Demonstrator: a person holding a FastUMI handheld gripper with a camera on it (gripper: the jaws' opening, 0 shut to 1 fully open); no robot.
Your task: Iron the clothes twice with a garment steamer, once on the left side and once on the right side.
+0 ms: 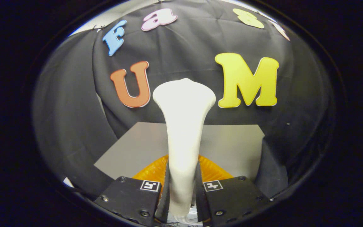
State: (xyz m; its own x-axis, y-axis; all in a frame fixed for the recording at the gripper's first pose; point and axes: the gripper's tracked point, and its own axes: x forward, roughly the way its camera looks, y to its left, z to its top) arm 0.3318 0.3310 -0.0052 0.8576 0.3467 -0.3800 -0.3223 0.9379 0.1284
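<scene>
Grey tabletop [232,145] lies beyond the fingers, w/ orange garment [213,170] on it just ahead of them. White garment steamer [183,126] stands upright between the fingers, head flaring above the cloth. Gripper [182,189] fingers [232,195] clamp its handle from both sides

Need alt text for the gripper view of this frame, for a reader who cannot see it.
The hand-held gripper is shut on the white garment steamer, whose handle runs up between both fingers to a flared head. Beneath it lies an orange garment on a grey board, with black cloth behind.
</scene>
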